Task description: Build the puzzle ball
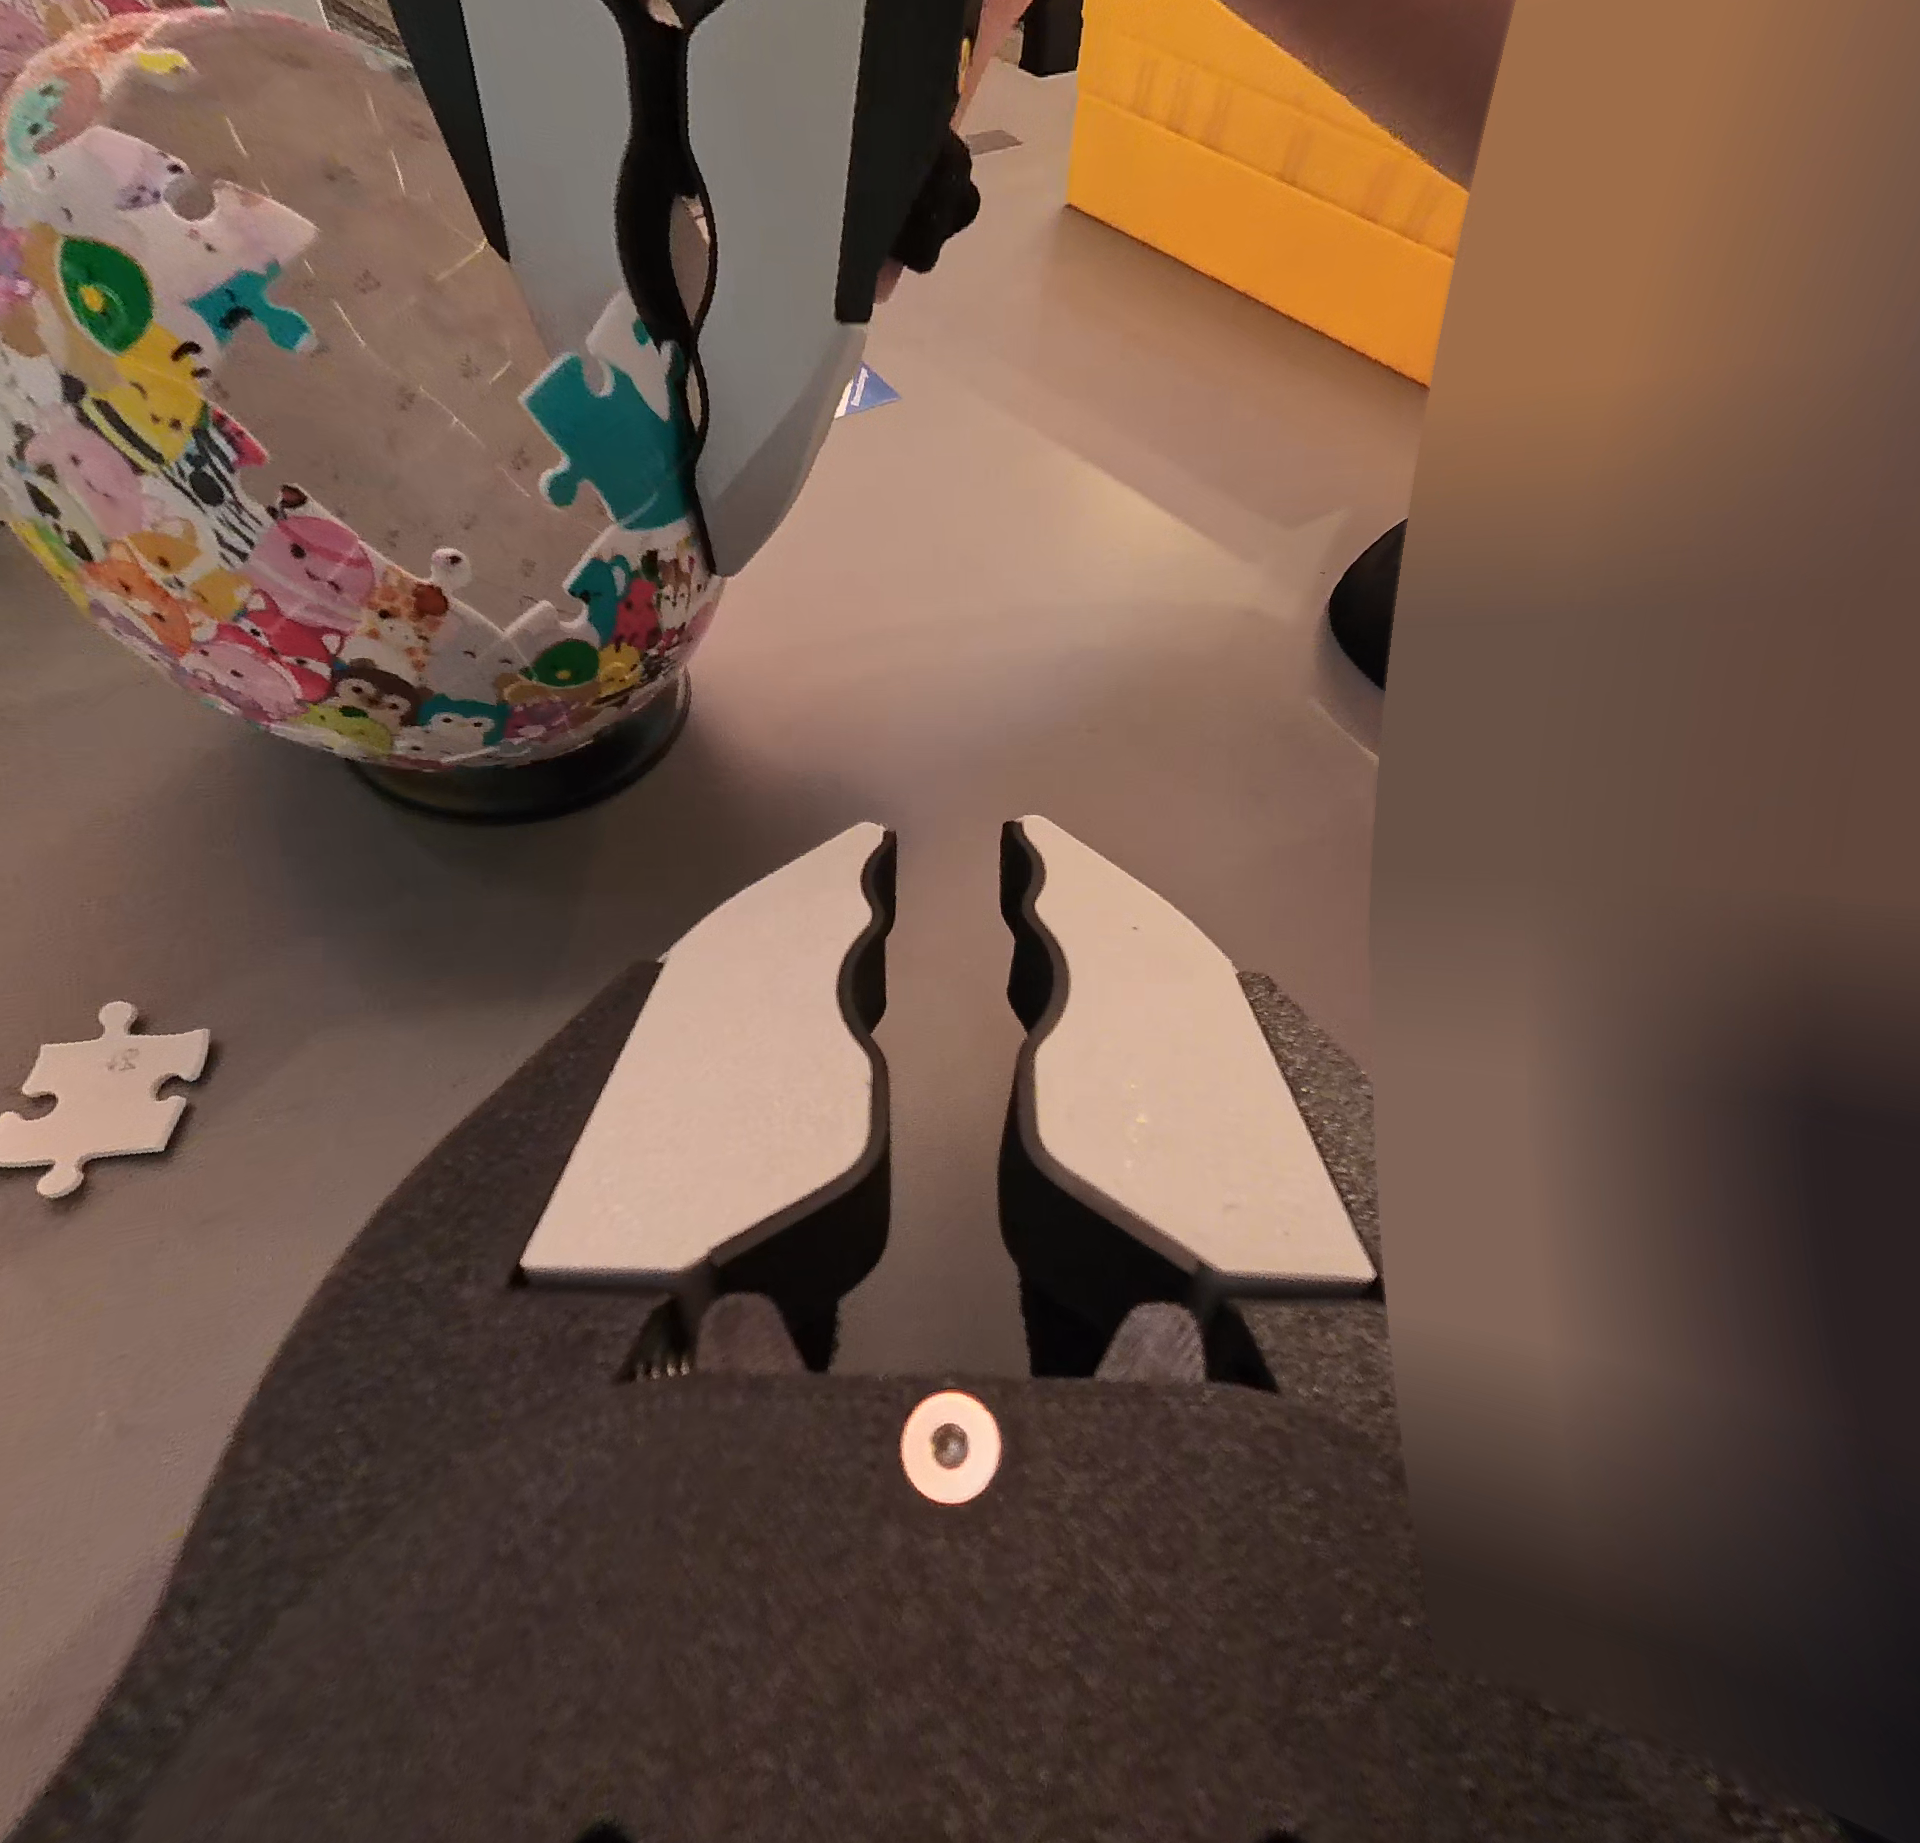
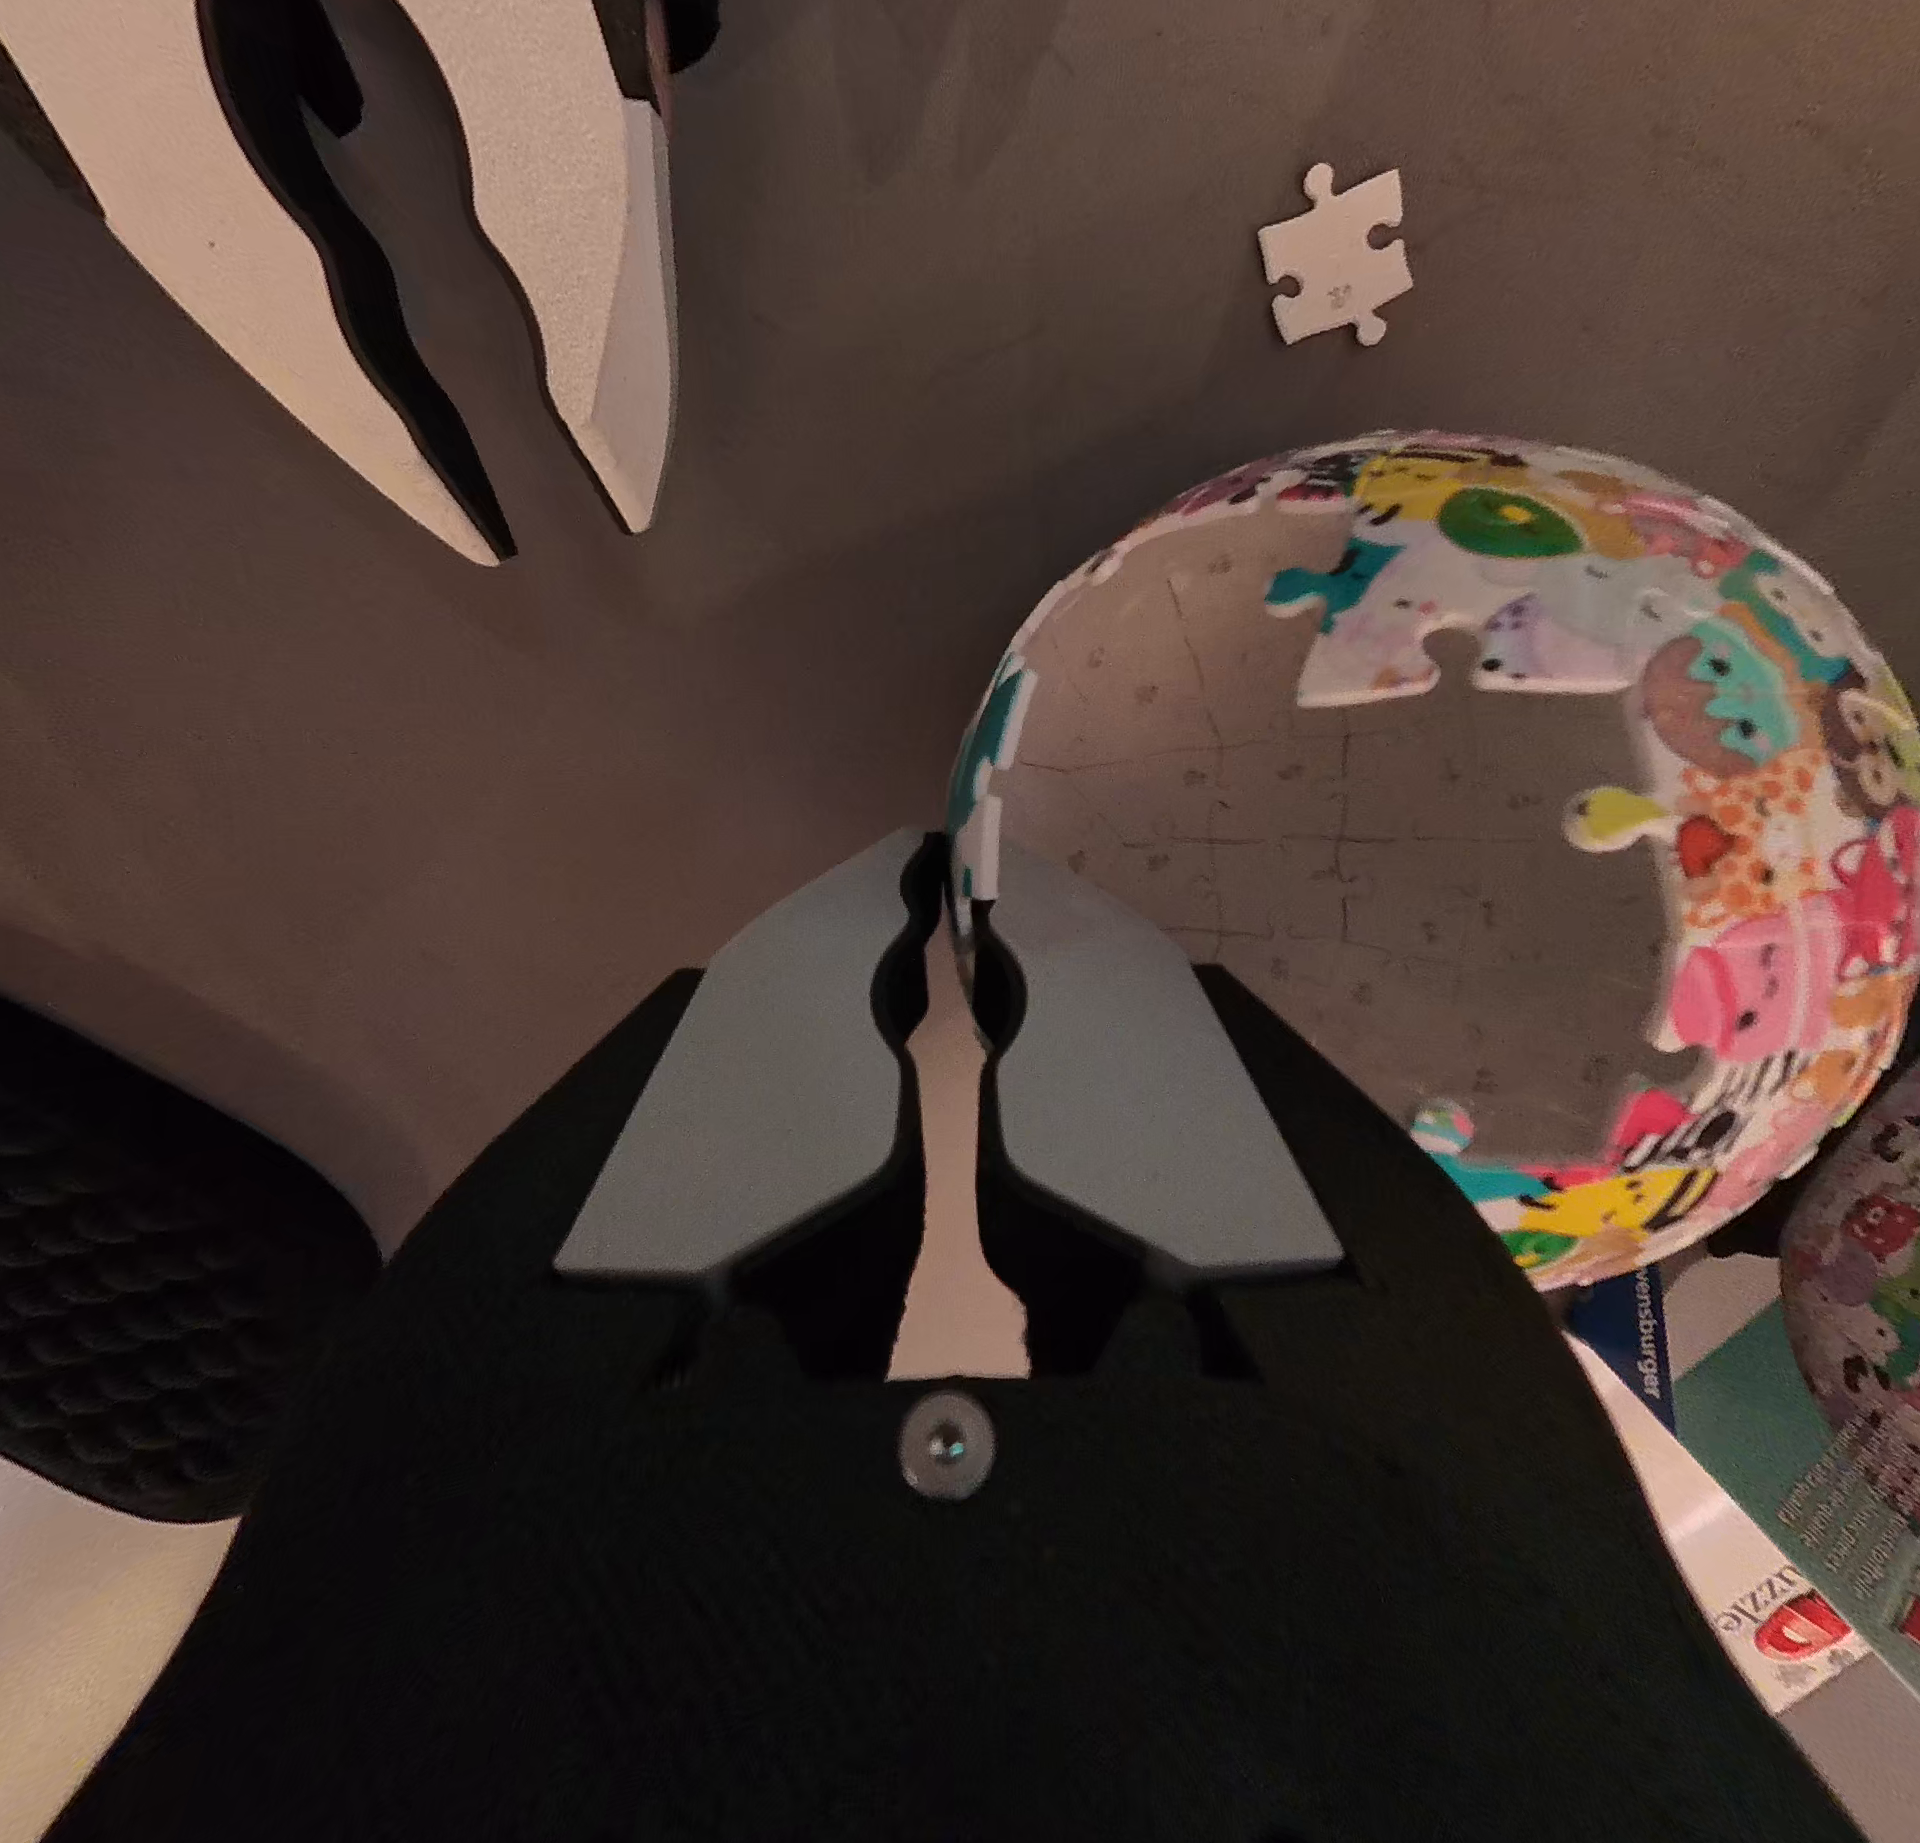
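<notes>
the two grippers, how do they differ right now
The right gripper is shut on a teal puzzle piece at the puzzle ball's rim; the left gripper is open, empty and clear of the ball. Both have pale, wavy-edged fingers.

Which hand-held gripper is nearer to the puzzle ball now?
Right. The right hand-held gripper has its tips at the puzzle ball, shut on a teal puzzle piece at the open edge. The left hand-held gripper hovers open, apart from the ball, over the table.
</notes>
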The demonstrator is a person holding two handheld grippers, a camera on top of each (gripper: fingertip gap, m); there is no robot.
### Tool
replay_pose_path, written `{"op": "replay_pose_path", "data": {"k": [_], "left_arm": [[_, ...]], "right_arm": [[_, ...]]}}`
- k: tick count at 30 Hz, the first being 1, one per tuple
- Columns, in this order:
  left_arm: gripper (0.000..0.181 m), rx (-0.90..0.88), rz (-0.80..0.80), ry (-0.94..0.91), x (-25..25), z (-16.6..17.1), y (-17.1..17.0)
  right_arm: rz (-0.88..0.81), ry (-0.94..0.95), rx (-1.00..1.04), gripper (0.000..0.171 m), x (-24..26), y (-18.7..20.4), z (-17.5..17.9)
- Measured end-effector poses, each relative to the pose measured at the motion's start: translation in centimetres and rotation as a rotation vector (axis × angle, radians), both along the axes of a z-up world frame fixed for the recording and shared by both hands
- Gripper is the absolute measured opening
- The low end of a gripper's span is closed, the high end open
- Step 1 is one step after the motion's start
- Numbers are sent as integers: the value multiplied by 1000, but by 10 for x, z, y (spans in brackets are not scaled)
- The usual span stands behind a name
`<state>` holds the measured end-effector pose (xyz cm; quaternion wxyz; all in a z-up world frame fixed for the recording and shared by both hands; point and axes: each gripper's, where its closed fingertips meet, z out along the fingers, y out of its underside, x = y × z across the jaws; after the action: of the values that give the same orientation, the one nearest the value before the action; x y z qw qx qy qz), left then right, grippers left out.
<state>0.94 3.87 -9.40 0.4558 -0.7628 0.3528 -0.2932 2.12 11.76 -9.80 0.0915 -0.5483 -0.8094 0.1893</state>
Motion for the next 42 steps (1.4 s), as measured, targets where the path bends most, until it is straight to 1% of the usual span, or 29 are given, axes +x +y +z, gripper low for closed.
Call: {"op": "replay_pose_path", "data": {"k": [1,4,8,12,16,23,30,34,35,38,40,42], "left_arm": [[19,0,-1,-1,0,0,0],[19,0,-3,0,1,0,-1],[19,0,-4,-3,1,1,-1],[19,3,-2,-11,0,2,-1],[19,6,-3,-12,1,3,-1],[19,4,-4,-14,0,3,-2],[20,-6,-10,66,1,-10,-2],[19,-4,1,74,0,-11,0],[17,0,3,73,0,-11,0],[12,19,13,86,-1,-11,2],[10,35,30,108,-2,-14,5],[8,44,39,116,0,-15,7]], "right_arm": [[-6,10,0,6,-1,1,1],[-27,33,-23,21,-2,0,7],[-41,101,0,28,-4,3,22],[-73,128,6,30,-3,8,34],[-88,133,0,32,-7,8,38],[-95,20,35,35,-10,10,26],[-89,-16,42,35,-13,11,23],[-91,54,60,36,-15,11,34],[-97,83,64,39,-15,10,39],[-131,189,98,43,-12,11,55],[-147,295,112,43,-6,8,70],[-156,403,45,43,5,0,81]]}}
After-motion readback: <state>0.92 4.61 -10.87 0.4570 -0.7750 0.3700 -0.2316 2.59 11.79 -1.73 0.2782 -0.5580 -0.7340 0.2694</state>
